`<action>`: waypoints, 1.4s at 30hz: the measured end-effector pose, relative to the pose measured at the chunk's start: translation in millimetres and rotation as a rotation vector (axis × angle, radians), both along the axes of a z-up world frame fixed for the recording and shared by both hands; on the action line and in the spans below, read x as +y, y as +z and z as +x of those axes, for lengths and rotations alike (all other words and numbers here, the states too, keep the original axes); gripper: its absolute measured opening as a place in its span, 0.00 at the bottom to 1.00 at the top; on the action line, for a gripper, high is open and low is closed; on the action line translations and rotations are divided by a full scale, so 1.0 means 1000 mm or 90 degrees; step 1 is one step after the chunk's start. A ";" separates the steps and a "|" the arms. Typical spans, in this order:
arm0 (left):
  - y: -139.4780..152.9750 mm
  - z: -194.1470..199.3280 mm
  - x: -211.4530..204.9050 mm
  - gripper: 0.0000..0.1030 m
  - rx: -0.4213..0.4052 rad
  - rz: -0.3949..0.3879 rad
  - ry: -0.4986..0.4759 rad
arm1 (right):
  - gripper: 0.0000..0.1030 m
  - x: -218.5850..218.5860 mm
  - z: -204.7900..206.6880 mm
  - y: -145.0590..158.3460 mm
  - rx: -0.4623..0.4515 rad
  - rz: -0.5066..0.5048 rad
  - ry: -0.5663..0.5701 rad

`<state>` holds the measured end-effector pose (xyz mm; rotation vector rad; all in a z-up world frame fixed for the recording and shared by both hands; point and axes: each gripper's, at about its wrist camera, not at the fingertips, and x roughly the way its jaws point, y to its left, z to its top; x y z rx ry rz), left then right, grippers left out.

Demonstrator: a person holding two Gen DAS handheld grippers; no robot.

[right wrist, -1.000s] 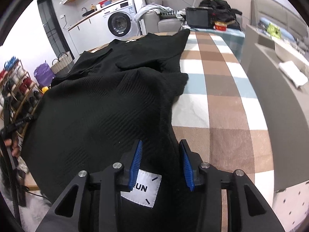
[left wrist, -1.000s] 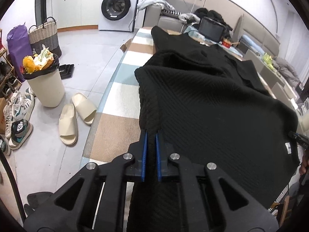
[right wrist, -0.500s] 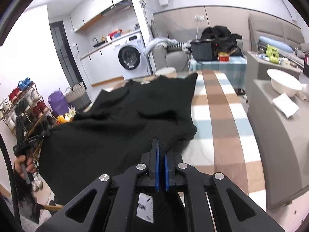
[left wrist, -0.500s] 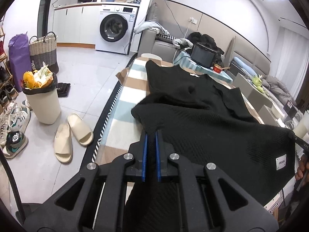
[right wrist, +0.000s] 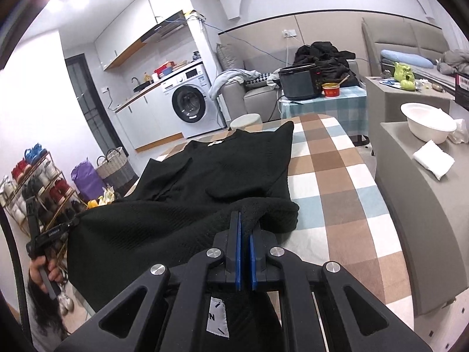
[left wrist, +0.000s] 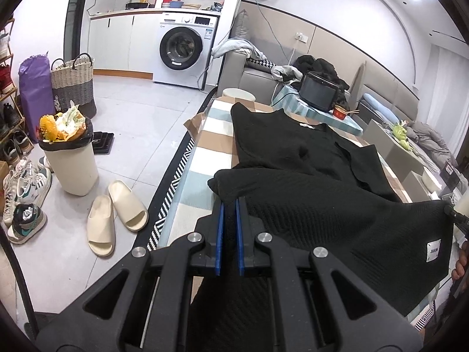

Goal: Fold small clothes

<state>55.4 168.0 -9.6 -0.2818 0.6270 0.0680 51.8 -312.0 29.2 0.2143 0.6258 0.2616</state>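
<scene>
A black knit sweater (left wrist: 307,176) lies lengthwise on the checked table (left wrist: 205,158), collar at the far end. My left gripper (left wrist: 229,202) is shut on its near left hem corner. My right gripper (right wrist: 245,220) is shut on the near right hem corner. Both corners are lifted off the table, so the hem hangs stretched between the grippers. In the right wrist view the sweater (right wrist: 205,182) spreads to the left. A white label (left wrist: 433,250) shows near the right corner. The far part rests flat on the table (right wrist: 337,176).
Left of the table, on the floor, stand a full bin (left wrist: 70,158) and a pair of slippers (left wrist: 117,214). A grey counter (right wrist: 425,205) with a white bowl (right wrist: 428,126) runs along the table's right side. A black cooker (right wrist: 299,85) stands beyond the far end.
My right gripper has closed on the hem corner. Both grippers have risen, lifting the near hem off the table and tilting the views up.
</scene>
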 end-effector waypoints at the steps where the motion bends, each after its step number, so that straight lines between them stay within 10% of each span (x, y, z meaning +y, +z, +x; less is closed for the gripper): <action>1: -0.001 0.004 0.000 0.05 0.004 0.001 0.003 | 0.04 -0.001 0.003 -0.002 0.003 -0.001 -0.001; 7: -0.022 0.025 -0.001 0.05 0.055 0.007 0.014 | 0.07 -0.012 0.025 -0.025 0.057 -0.002 -0.012; 9: -0.031 0.026 -0.004 0.09 0.077 0.015 0.016 | 0.27 -0.014 0.030 -0.037 0.102 -0.030 -0.031; 11: -0.037 0.023 -0.007 0.24 0.094 0.028 0.019 | 0.49 -0.021 0.027 -0.049 0.128 -0.033 -0.038; 13: -0.040 0.016 -0.008 0.58 0.095 0.039 0.025 | 0.54 -0.028 0.019 -0.057 0.134 -0.022 -0.023; 15: -0.042 0.006 -0.010 0.69 0.088 0.048 0.024 | 0.54 -0.035 0.009 -0.064 0.141 -0.022 -0.013; 25: -0.076 -0.002 -0.015 0.69 0.133 0.040 0.000 | 0.58 -0.018 0.022 -0.079 0.164 -0.063 0.045; 29: -0.080 0.003 -0.014 0.63 0.133 0.025 -0.006 | 0.58 -0.006 0.032 -0.080 0.160 -0.083 0.060; 34: -0.080 0.003 -0.011 0.07 0.124 -0.003 -0.027 | 0.24 0.001 0.030 -0.080 0.153 -0.095 0.071; 36: -0.077 -0.001 -0.006 0.05 0.111 -0.020 -0.025 | 0.05 0.002 0.024 -0.077 0.136 -0.104 0.070; 42: -0.054 -0.028 -0.002 0.04 0.058 -0.022 -0.024 | 0.04 -0.009 -0.011 -0.047 0.066 -0.068 0.057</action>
